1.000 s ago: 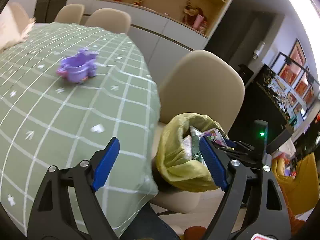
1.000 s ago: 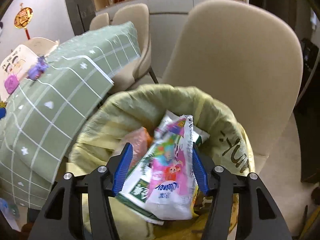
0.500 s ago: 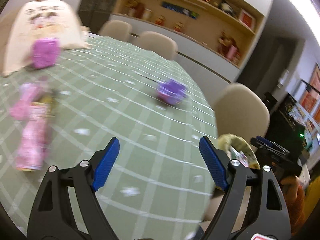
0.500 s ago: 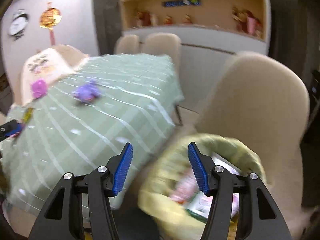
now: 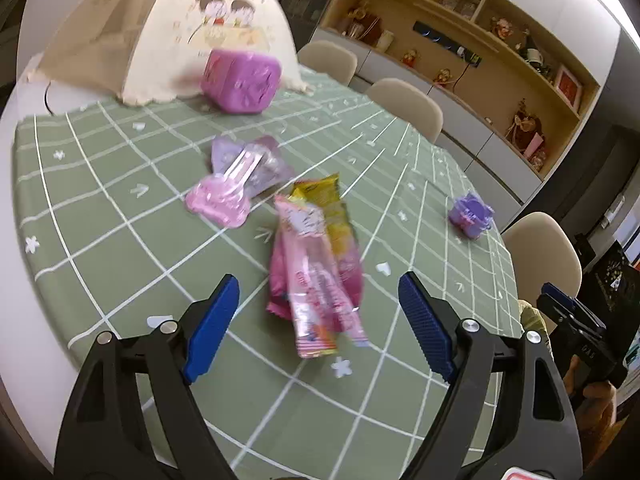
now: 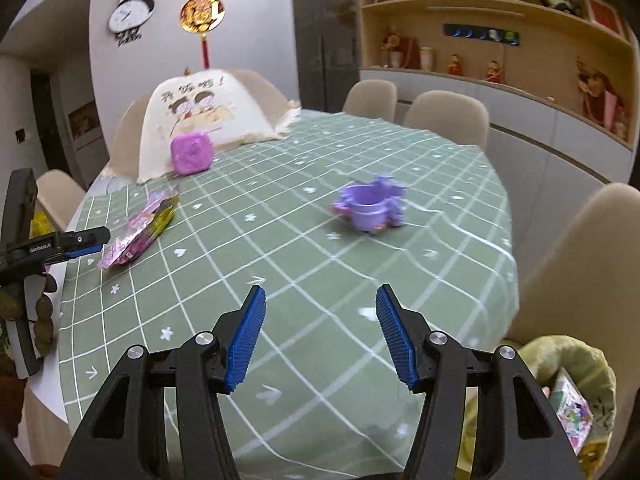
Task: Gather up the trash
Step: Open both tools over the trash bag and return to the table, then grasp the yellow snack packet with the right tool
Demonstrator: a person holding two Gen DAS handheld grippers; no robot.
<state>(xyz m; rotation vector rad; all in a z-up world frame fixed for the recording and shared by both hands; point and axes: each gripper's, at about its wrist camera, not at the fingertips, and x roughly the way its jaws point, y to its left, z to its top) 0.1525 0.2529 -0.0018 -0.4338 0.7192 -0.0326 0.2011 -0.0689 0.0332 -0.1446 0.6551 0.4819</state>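
Note:
Pink and yellow snack wrappers (image 5: pixel 316 264) lie in a pile on the green checked tablecloth (image 5: pixel 120 240), with a pale purple and pink wrapper (image 5: pixel 240 178) just beyond them. My left gripper (image 5: pixel 318 322) hovers open right in front of the pile, nothing between its blue pads. In the right wrist view the same wrappers (image 6: pixel 138 230) lie far left. My right gripper (image 6: pixel 320 334) is open and empty above the cloth. The yellow-lined trash bin (image 6: pixel 576 392), with wrappers in it, sits at the lower right.
A purple toy cup (image 6: pixel 370 208) and a pink-purple box (image 6: pixel 191 152) stand on the table, before a cream mesh food cover (image 6: pixel 200 116). Beige chairs (image 6: pixel 580 264) ring the table. The left gripper's tool (image 6: pixel 52 246) shows at the left edge.
Both grippers swung away from the trash bin toward the table. The wrapper that lay between the right jaws over the bin is gone from them. The left view now faces the wrapper pile.

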